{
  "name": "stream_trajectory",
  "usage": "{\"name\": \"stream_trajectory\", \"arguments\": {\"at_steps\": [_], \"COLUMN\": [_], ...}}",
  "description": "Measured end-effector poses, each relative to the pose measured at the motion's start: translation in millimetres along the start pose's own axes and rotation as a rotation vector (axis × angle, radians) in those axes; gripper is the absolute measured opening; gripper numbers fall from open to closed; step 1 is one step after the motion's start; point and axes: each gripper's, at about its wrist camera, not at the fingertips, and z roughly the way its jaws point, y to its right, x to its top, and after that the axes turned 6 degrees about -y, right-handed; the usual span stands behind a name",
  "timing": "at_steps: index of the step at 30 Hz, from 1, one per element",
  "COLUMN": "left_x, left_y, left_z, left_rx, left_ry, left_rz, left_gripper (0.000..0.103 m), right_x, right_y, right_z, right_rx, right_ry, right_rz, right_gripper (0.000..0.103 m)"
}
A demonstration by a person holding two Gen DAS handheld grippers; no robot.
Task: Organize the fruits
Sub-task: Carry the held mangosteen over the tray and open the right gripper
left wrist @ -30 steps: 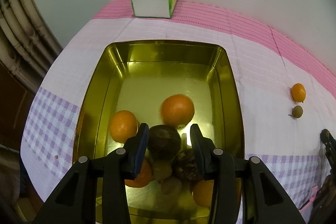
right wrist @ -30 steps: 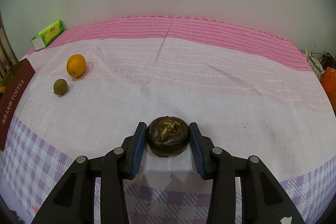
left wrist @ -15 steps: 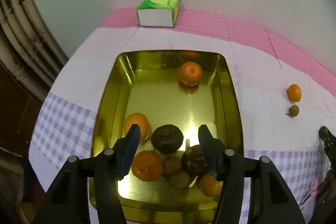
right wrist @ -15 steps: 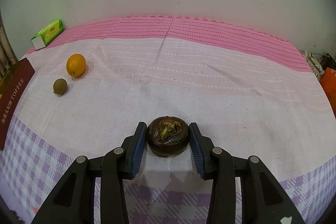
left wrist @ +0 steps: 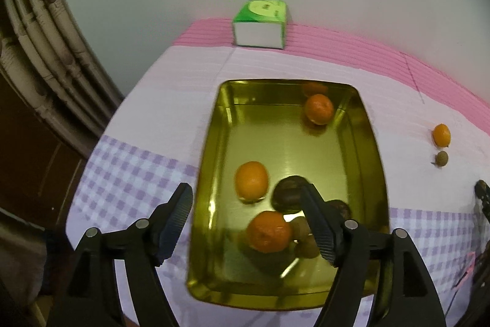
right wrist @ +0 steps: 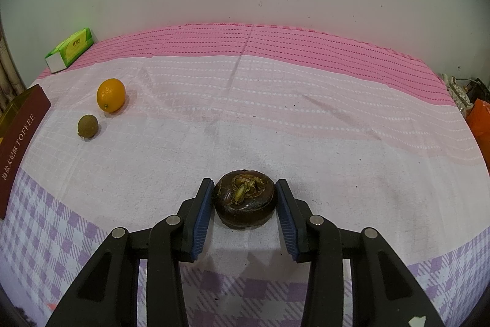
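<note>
A gold tin tray (left wrist: 211, 143) holds three oranges (left wrist: 251, 180), a dark brown fruit (left wrist: 288, 196) and small brown fruits (left wrist: 301, 238). My left gripper (left wrist: 248, 219) is open and empty, raised above the tray's near left part. My right gripper (right wrist: 243, 210) sits on the cloth with its jaws around a dark brown flat fruit (right wrist: 245, 198); narrow gaps show at both pads. An orange (right wrist: 111, 95) and a small brown fruit (right wrist: 88, 126) lie on the cloth to the left; they also show in the left wrist view, the orange (left wrist: 441, 135) and the brown fruit (left wrist: 442, 158).
A green tissue pack (left wrist: 260, 23) stands at the wall behind the tray and shows in the right wrist view (right wrist: 69, 49). The tray's dark red TOFFEE side (right wrist: 21, 143) is at the left edge. Pipes (left wrist: 46, 36) run at the left. Clutter (right wrist: 471, 103) lies at the right table end.
My left gripper let go of the dark brown fruit into the tray, opened wide, rose and drew back to the left. One orange rolled to the tray's far end. My right gripper stayed still.
</note>
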Motion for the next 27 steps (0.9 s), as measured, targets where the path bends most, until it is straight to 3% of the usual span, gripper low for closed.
{"name": "stream_trajectory", "arguments": {"at_steps": [15, 27], "left_x": [-14, -14], "left_y": [-30, -42], "left_z": [-3, -5], "left_rx": [0.037, 0.036], "left_ry": [0.024, 0.046], "left_rz": [-0.029, -0.076], "left_gripper": [0.076, 0.081], "right_x": [7, 22], "right_y": [-14, -97], "right_z": [-19, -56], "right_rx": [-0.017, 0.179], "right_ry": [0.008, 0.046], "right_rz": [-0.049, -0.189], "right_gripper": [0.036, 0.036]}}
